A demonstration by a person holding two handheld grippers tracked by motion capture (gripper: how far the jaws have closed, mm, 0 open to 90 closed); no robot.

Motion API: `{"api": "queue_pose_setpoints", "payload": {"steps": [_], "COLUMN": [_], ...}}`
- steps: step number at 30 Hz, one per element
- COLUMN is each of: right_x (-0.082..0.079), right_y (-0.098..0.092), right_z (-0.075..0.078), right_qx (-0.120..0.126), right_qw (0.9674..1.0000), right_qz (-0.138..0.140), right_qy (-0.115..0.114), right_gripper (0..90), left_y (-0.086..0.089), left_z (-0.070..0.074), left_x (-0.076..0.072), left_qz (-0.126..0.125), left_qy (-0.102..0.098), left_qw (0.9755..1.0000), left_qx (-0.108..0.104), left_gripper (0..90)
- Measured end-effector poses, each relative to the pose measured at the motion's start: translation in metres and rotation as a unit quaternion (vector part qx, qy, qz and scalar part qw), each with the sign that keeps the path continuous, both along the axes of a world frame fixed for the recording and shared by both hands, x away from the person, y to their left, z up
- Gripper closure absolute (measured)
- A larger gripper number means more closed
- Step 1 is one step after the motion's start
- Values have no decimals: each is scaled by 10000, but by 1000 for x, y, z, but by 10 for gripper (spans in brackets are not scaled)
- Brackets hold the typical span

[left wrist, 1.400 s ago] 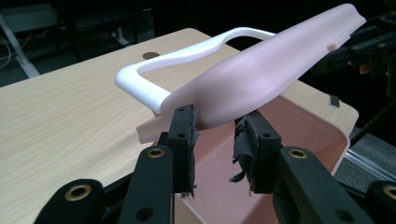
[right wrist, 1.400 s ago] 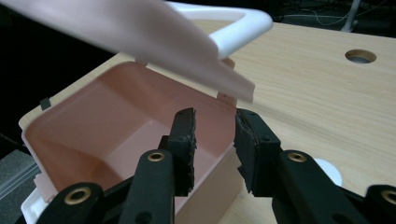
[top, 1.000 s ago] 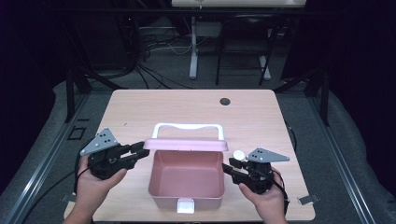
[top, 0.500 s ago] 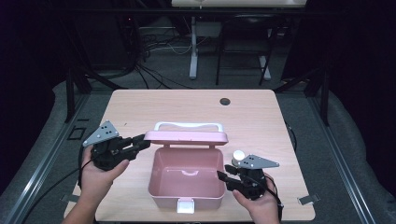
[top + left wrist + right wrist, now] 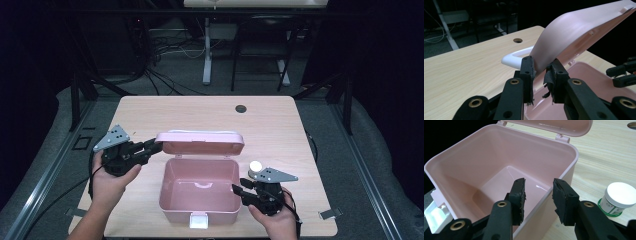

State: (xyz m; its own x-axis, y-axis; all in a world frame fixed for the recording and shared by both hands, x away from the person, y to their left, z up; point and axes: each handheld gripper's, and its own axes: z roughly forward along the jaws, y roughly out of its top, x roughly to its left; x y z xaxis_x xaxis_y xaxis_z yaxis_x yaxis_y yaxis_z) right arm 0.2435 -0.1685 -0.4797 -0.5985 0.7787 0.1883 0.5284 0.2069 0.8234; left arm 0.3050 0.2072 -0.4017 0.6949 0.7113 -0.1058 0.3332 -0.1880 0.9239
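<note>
R gripper [image 5: 239, 192]: nearest cam, at box's R wall; jaws spread, one pad inside the wall, one outside, neither pressing – nothing held.
Pink box [image 5: 199, 207]: near-centre of table [image 5: 280, 120], open, looks empty; white latch [image 5: 198, 220] at its near edge.
White-cap jar [image 5: 255, 166]: on table just beside box's R side, behind R gripper; green label seen in R gripper view [image 5: 617, 197].
L gripper [image 5: 156, 145]: at lid's L end; jaws have just been closing, lid edge between pads [image 5: 529, 71]; the pad nearer the table looks to be touching, the other shows a thin gap – so about to pinch, not pinching yet.
Lid [image 5: 200, 142]: raised on rear hinge, roughly upright, tilted toward the box; white handle [image 5: 515, 56] behind it.
Risk 1: grip sits at lid's corner only – if it slips, lid prob. drops shut onto R gripper's inner jaw.
Risk 2: R jaws straddle the wall; any sideways pull could drag or tip the light box.
Risk 3: R hand's backswing could knock the jar.
Hard to see: hinge, part hidden by lid; jar label text too small; whether L's far pad truly touches – can't tell.
Far: table's cable hole [image 5: 241, 108]; dark floor, cables, stand legs beyond.
</note>
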Motion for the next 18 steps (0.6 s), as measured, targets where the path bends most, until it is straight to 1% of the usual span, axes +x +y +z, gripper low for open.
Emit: {"api": "queue_pose_setpoints", "payload": {"steps": [2,4,5,8,13,16,18], "right_x": [0,0,1,1,1,1,1], "right_y": [0,0,0,-1,-1,-1,-1], "right_z": [-1,-1,-2,-2,-2,-2,-3], "right_qx": [19,29,54,28,29,17,15], "right_qw": [10000,10000,10000,10000,10000,10000,10000], "right_qz": [-6,-13,-25,-29,-36,-36,-31], "right_qy": [6,29,34,38,27,33,28], "right_gripper": [623,624,627,631,635,636,636], "left_y": [0,0,0,-1,-2,-2,-3], "left_z": [-1,-2,-2,-6,-11,-13,-15], "left_x": [2,4,5,9,14,16,17], "left_qz": [13,14,25,58,83,96,121], "left_qy": [-6,5,43,45,108,102,110], "left_qw": [10000,10000,10000,10000,9999,9999,9999], "left_qx": [-43,-21,-3,-32,11,26,-14], "left_gripper": [764,767,768,771,775,777,777]}}
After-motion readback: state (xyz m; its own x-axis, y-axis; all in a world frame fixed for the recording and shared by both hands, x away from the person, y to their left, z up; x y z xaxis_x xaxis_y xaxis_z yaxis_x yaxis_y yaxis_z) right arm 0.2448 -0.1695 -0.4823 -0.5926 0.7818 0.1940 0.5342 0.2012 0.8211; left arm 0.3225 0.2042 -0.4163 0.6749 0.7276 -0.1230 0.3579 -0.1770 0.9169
